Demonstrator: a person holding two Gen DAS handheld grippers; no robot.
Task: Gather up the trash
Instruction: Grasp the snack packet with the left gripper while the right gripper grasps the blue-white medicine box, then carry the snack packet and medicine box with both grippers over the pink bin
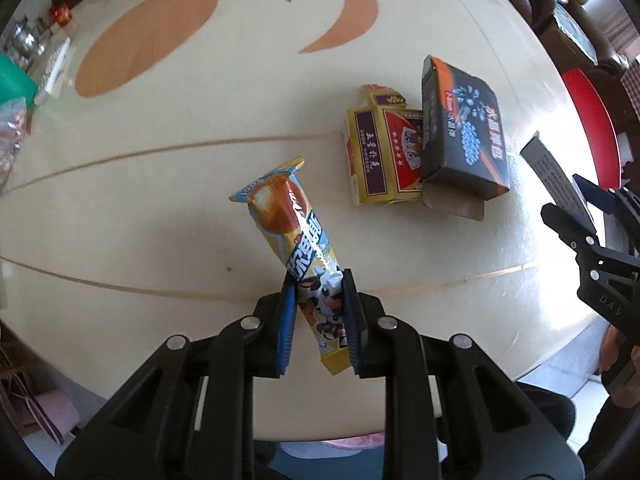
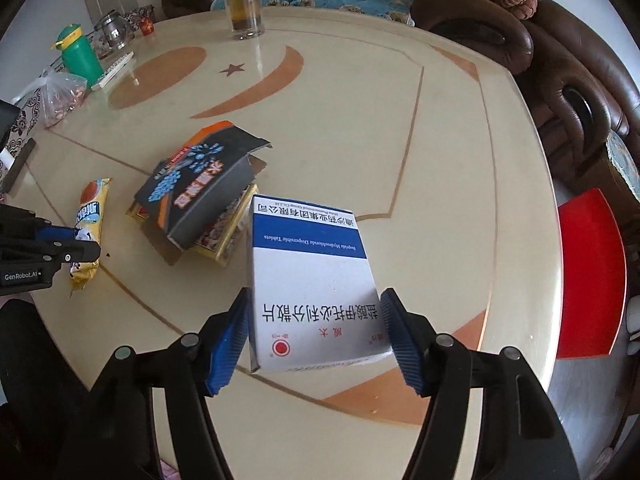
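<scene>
My left gripper (image 1: 318, 286) is shut on a yellow snack wrapper (image 1: 294, 236) and holds it above the cream table (image 1: 160, 208); the wrapper also shows in the right wrist view (image 2: 90, 216). My right gripper (image 2: 314, 320) is shut on a white and blue medicine box (image 2: 308, 264), held over the table. It shows at the right edge of the left wrist view (image 1: 560, 216). A dark box (image 1: 464, 136) leans on a yellow and red card box (image 1: 380, 156) on the table; the dark box (image 2: 200, 192) lies left of the medicine box.
A glass of drink (image 2: 243, 0) stands at the table's far edge. A green bottle (image 2: 78, 54), glass jars (image 2: 114, 32) and a plastic bag (image 2: 60, 94) sit at the far left. A brown sofa (image 2: 520, 40) and a red stool (image 2: 592, 272) are to the right.
</scene>
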